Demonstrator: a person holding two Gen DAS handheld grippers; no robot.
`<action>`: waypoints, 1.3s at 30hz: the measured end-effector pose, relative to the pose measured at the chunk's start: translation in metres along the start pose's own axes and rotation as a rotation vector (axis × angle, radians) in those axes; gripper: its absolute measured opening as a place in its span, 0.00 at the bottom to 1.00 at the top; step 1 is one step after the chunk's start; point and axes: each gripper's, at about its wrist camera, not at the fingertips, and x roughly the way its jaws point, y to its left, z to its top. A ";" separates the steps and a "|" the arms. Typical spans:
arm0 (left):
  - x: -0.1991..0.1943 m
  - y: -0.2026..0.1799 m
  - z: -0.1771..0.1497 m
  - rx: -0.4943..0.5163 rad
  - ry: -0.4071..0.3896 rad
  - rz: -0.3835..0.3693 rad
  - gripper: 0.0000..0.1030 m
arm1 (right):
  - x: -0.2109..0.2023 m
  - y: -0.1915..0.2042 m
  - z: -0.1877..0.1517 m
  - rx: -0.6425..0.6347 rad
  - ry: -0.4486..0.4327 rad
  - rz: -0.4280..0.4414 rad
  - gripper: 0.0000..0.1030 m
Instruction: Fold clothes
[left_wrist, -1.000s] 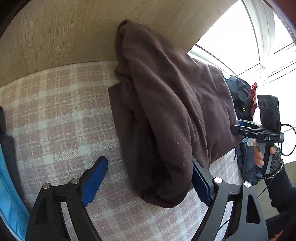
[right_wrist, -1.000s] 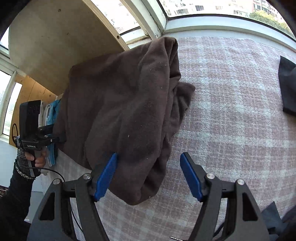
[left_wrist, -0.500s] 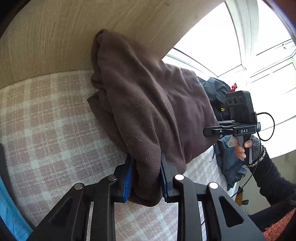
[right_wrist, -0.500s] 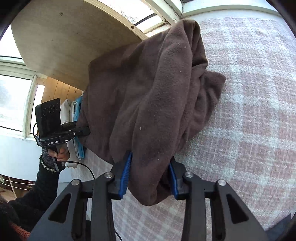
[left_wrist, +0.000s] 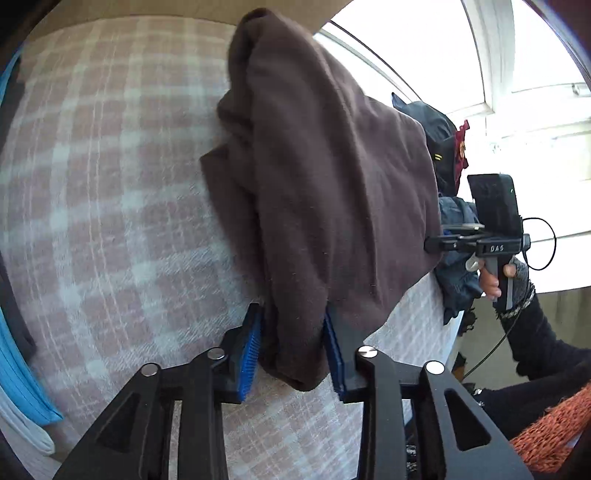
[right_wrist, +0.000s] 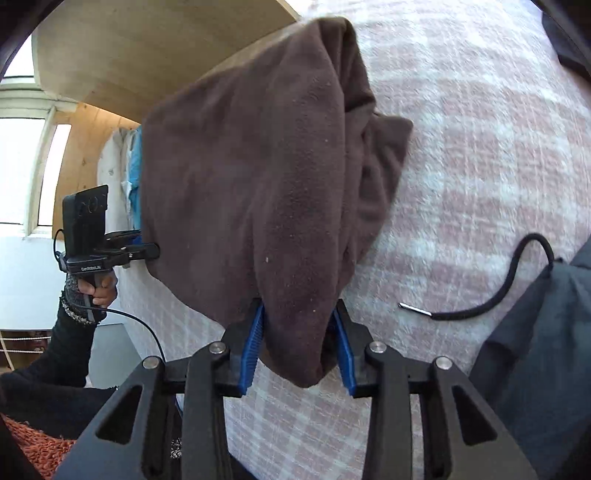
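Checked bedspread (left_wrist: 110, 221) lies bare beside tongs-pinched brown garment (left_wrist: 325, 184) corners.

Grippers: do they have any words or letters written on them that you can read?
"DAS": white letters on the right gripper, seen from the left wrist view.
White lettering on the left gripper, seen from the right wrist view: too blurred to read for sure.
Nothing else carries readable text.
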 end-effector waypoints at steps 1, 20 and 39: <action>-0.007 0.004 -0.004 -0.018 -0.023 -0.011 0.35 | -0.011 0.001 -0.005 -0.011 -0.035 0.000 0.36; -0.008 -0.033 -0.013 0.225 -0.102 0.222 0.29 | -0.034 0.045 0.025 -0.235 -0.190 -0.300 0.32; -0.046 -0.023 0.072 0.293 -0.316 0.301 0.27 | -0.062 0.062 0.107 -0.189 -0.400 -0.335 0.55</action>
